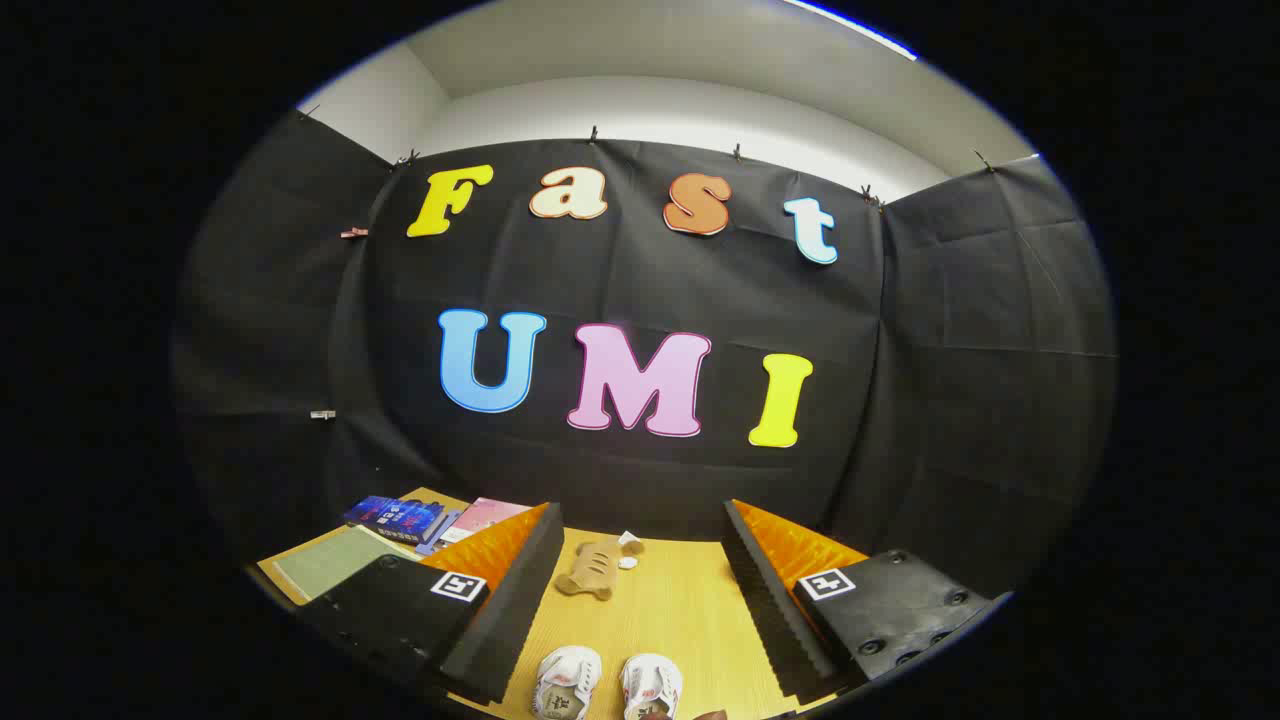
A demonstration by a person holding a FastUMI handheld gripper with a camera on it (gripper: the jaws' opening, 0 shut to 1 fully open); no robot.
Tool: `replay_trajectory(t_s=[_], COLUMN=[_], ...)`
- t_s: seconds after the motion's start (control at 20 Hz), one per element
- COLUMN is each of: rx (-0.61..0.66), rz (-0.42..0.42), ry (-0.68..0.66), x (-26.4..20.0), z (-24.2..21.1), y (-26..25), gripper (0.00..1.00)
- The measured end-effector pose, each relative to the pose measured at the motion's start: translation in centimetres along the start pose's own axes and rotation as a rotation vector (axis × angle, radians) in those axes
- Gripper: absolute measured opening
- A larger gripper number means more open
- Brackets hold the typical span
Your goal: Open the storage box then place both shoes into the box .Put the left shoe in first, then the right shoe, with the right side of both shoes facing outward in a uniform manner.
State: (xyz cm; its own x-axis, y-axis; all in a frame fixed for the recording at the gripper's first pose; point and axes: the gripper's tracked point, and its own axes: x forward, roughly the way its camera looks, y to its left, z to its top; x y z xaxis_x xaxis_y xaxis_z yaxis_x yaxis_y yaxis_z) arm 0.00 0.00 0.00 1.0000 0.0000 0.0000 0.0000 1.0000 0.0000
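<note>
The gripper (640, 610) hangs above the wooden surface (680, 610) with its jaws spread wide and nothing between them; the black ridged pads (515, 600) stand well apart, one on each side of the view. Nearest, low between the fingers, lie the two small white shoes (608, 685), side by side and just apart, toes pointing away from the camera, both resting on the bare surface and neither touched by the gripper. That suggests the task is at its very start: no shoe has been lifted or placed, and the storage box that has to be opened first cannot be made out ahead of the fingers, so whether it is open or closed cannot be told. Everything seems left to do: open the box, put in the left shoe, then the right. Farther on, beyond the shoes and still between the fingers, lies a small tan soft toy (590, 572) with a little white object (629, 545) just behind it. Off past the left finger, near the black cloth wall, sit a green mat (330, 562), a blue packet (395, 517) and a pink booklet (480, 517).
</note>
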Motion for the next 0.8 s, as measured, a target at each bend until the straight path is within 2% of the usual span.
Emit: replay_trajectory(t_s=[0.8], rx=[-0.043], rz=[0.036], ry=[-0.007], x=[0.4], z=[0.2], y=[1.6], gripper=[0.97])
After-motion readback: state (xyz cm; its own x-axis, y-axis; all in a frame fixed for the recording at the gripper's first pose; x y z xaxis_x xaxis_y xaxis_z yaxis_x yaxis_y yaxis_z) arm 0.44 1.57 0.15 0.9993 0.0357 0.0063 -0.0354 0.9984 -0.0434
